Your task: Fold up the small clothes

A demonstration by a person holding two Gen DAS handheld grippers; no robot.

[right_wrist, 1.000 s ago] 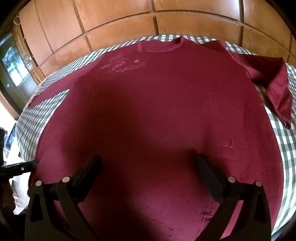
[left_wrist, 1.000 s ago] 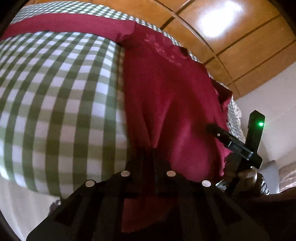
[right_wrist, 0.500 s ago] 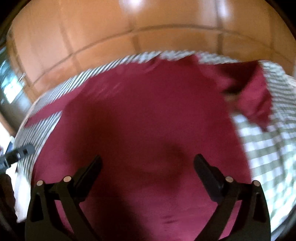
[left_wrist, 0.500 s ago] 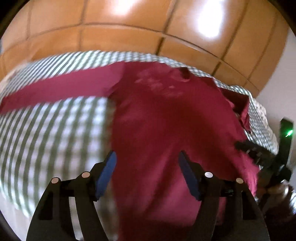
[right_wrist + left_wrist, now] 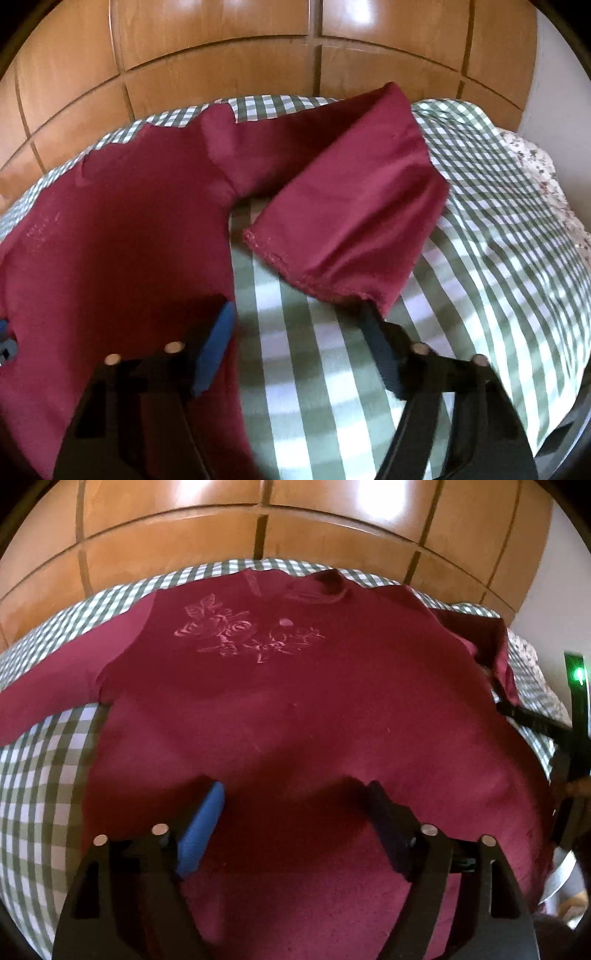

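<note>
A dark red long-sleeved shirt [image 5: 295,709] with a pale flower print [image 5: 243,635] lies flat, front up, on a green-and-white checked cloth [image 5: 40,775]. Its left sleeve [image 5: 55,679] stretches out to the left. Its right sleeve [image 5: 343,206] is bent back on itself, cuff toward me. My left gripper [image 5: 295,805] is open and empty over the shirt's lower middle. My right gripper [image 5: 299,325] is open and empty over the checked cloth, between the shirt's right side edge and the sleeve cuff. The right gripper also shows in the left wrist view [image 5: 535,723].
A wooden panelled wall [image 5: 258,528] stands behind the checked surface. A flowered fabric [image 5: 546,184] lies at the far right edge. A white wall [image 5: 554,92] shows at the right.
My left gripper let go of the shirt's hem, opened, and swung right over the shirt body. My right gripper moved right, from over the shirt body to beside the folded right sleeve.
</note>
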